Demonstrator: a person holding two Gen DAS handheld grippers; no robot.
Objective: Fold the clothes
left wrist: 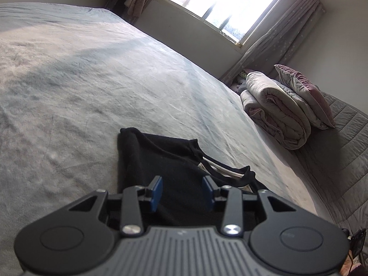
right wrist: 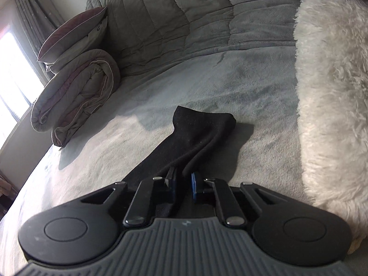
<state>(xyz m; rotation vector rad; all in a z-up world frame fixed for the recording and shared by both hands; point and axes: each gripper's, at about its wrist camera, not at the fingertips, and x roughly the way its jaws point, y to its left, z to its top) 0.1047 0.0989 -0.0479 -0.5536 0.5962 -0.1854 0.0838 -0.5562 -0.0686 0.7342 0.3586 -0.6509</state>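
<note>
A black garment [left wrist: 156, 156] lies partly folded on the grey bed [left wrist: 80, 80], with a pale lining or label showing at its right edge. My left gripper [left wrist: 182, 180] hovers just over its near part, blue pads [left wrist: 157, 184] apart and not pressing on the cloth. In the right wrist view the same black garment [right wrist: 197, 133] runs as a bunched strip from the bed up into my right gripper [right wrist: 182, 180], whose pads are closed on a fold of the fabric. The part of the garment under both grippers is hidden.
A rolled duvet [left wrist: 276, 112] with a pillow [left wrist: 306, 94] on top sits by the quilted headboard [right wrist: 172, 16]. A white fluffy throw [right wrist: 331, 92] covers the bed's right side. A bright window [left wrist: 220, 2] and curtain [left wrist: 276, 39] stand beyond the bed.
</note>
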